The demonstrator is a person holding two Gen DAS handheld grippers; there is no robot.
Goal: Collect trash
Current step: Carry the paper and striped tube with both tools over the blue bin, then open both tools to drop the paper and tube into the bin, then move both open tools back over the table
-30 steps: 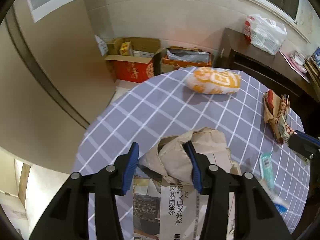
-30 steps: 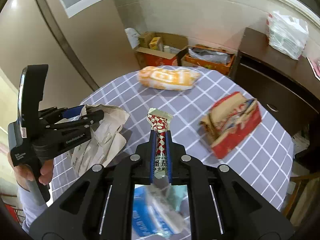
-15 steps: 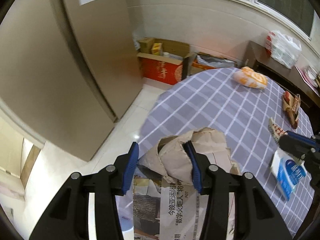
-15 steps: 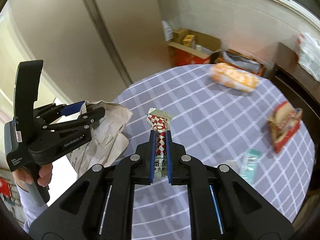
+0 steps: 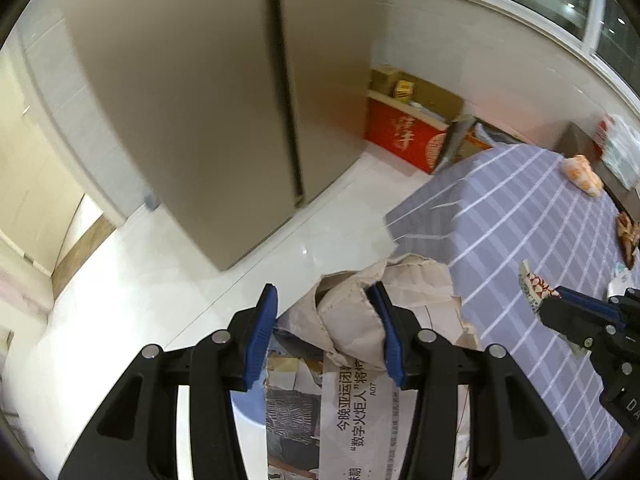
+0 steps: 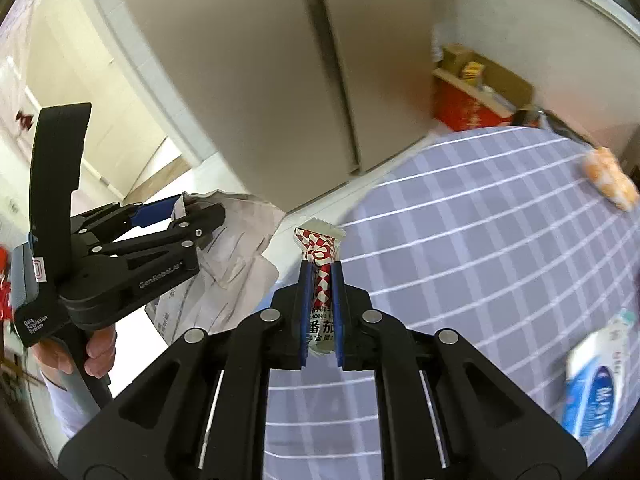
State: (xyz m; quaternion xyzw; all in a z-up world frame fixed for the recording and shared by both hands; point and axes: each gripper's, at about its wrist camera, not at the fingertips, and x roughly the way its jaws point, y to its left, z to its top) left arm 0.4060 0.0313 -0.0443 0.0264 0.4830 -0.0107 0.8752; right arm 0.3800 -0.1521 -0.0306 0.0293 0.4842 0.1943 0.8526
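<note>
Even indoor light, fairly bright. Soft glare on the white floor (image 5: 304, 248). Motion blur smears the table (image 6: 500, 240) and boxes (image 5: 404, 136). Strong fisheye bending, black corners.
</note>
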